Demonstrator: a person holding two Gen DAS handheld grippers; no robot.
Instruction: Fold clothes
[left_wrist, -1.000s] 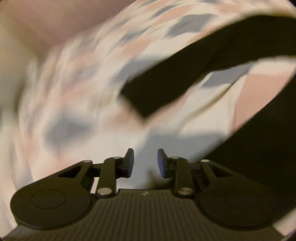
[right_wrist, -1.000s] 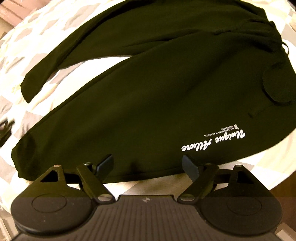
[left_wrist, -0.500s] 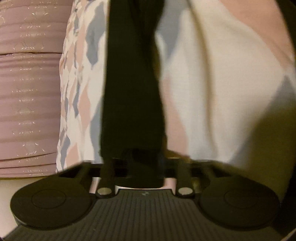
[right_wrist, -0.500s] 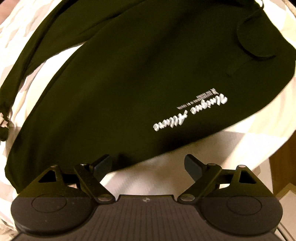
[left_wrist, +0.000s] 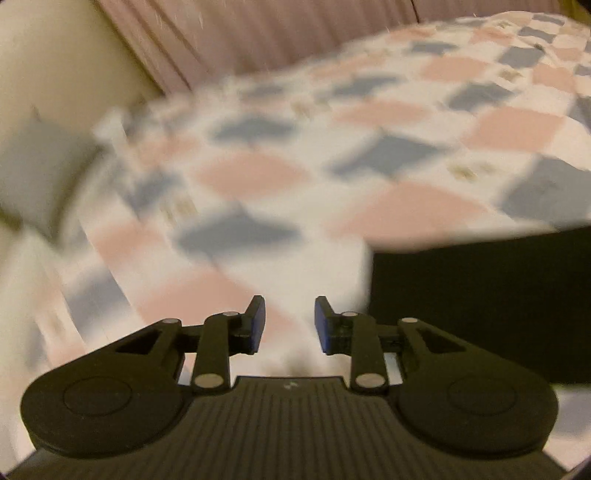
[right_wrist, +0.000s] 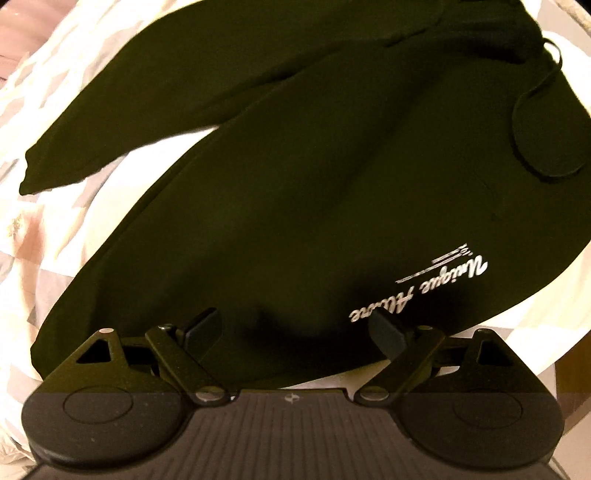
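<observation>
Left wrist view: our left gripper (left_wrist: 288, 323) hangs over the checked bedspread (left_wrist: 332, 155), jaws parted, empty; black trousers (left_wrist: 480, 295) lie just right.

Right wrist view: our right gripper (right_wrist: 295, 332), jaws wide, empty, sits above the trousers (right_wrist: 295, 203) spread on the bed; white script (right_wrist: 421, 291) reads "Unique", the rest blurred.

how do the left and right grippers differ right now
The left gripper has its jaws only narrowly apart; the right gripper has them spread wide. The left one points at the bare patterned bedspread, with black cloth only at its right edge; the right one hangs over the black pants, by the white lettering. The left view is motion-blurred, the right sharp. Both are open and hold nothing.
</observation>
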